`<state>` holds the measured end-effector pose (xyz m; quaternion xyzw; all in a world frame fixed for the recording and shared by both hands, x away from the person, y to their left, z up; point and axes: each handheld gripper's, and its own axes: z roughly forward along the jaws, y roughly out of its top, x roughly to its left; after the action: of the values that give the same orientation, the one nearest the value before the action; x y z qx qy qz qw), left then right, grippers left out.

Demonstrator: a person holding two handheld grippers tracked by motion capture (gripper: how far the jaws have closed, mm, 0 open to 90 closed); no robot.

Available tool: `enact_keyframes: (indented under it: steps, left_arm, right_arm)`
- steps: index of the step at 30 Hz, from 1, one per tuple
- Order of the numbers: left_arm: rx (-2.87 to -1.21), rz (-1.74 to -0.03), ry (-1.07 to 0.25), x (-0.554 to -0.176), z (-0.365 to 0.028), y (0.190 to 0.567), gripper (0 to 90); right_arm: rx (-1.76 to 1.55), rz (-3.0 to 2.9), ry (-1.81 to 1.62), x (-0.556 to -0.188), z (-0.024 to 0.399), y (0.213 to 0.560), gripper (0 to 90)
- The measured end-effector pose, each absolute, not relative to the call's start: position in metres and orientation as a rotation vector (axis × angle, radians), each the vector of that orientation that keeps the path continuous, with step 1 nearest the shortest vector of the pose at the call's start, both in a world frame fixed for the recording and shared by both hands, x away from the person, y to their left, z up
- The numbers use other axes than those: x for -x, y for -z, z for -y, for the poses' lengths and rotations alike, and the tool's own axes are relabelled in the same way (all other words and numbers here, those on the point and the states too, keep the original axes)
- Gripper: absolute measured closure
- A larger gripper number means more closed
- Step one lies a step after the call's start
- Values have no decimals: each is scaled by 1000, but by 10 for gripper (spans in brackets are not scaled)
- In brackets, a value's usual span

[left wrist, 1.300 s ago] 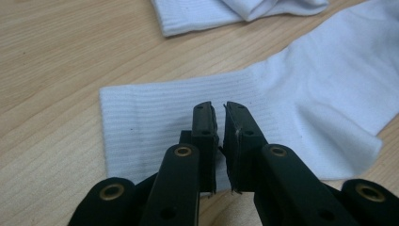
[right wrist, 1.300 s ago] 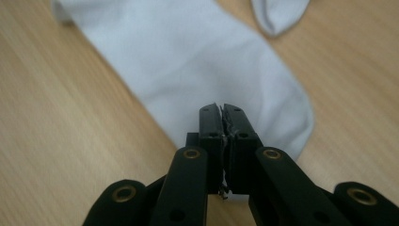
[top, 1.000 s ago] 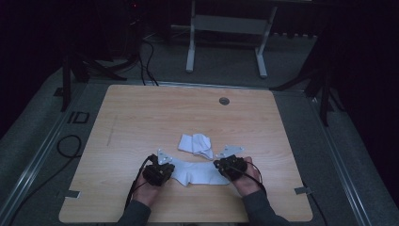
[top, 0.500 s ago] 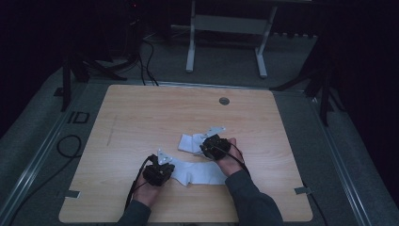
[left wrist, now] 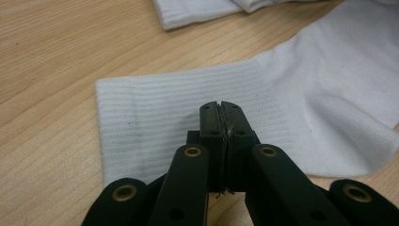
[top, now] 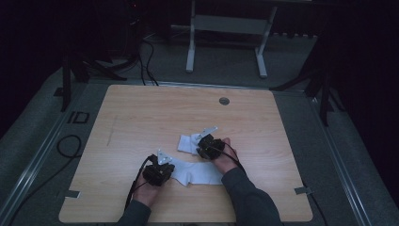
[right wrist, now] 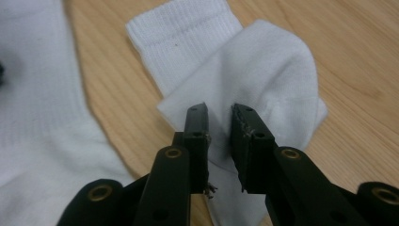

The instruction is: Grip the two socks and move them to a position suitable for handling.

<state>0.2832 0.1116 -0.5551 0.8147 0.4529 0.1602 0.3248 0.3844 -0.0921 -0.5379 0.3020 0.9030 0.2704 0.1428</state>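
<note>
1. Grippers, two in all: the left gripper (left wrist: 220, 115) has its jaws pressed together above the ribbed cuff of the flat sock (left wrist: 263, 94); whether any cloth is pinched between them cannot be told. The right gripper (right wrist: 220, 117) has its jaws a little apart, over the folded sock (right wrist: 263, 80).
2. Socks, two, both white: the flat sock (top: 197, 172) lies stretched out between the two hands near the table's front edge; the folded sock (top: 187, 142) lies just behind it, doubled over on itself.
3. Table (top: 141, 117): one, light wood, with a round grommet (top: 224, 100) near its far edge. No container is on it.
4. Since a second ago, the right gripper (top: 209, 145) has moved from the flat sock's right end back and leftward to the folded sock; the left gripper (top: 159, 170) has stayed at the cuff.
</note>
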Motion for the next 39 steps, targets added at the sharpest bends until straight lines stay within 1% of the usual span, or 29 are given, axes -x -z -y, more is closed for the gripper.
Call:
enact_keyframes:
  steps: [7,10,12,16,19,23,25,27,28,32,39]
  left_arm:
    - [-2133,-1188,-419,-283,-112,555,885]
    - [-2133,-1188,-417,-283,-112,555,885]
    - [-2131,-1187,-417,-284,-112,555,884]
    - [-2135,-1186,-416,-283,-112,555,884]
    - [-2138,-1184,-416,-284,-112,555,884]
    - [-2135,-1186,-415,-284,-112,555,884]
    - [-2134,-1187,-414,-284,-112,555,884]
    - [-2134,-1187,-414,-284,-112,555,884]
    - [-2134,-1187,-413,-284,-112,555,884]
    - [-2134,-1185,-414,-284,-112,555,884]
    - [-2137,-1185,-415,-284,-112,555,884]
  right_arm:
    - [-773,-2656,-789,-381,86,538,764]
    - [-731,-2671,-762,-379,83,533,707]
    - [-721,-2648,-785,-377,84,524,711]
    - [-817,-2565,-807,-387,94,510,750]
    - [-924,-2537,-812,-398,103,511,755]
    - [-992,-2551,-784,-406,105,522,729]
    - [-1035,-2551,-809,-411,105,526,705]
    - [-1087,-2546,-834,-415,104,530,701]
    - [-1100,-2551,-833,-416,104,532,710]
    - [-1094,-2580,-822,-416,102,535,877]
    - [-1021,-2531,-891,-404,109,505,886]
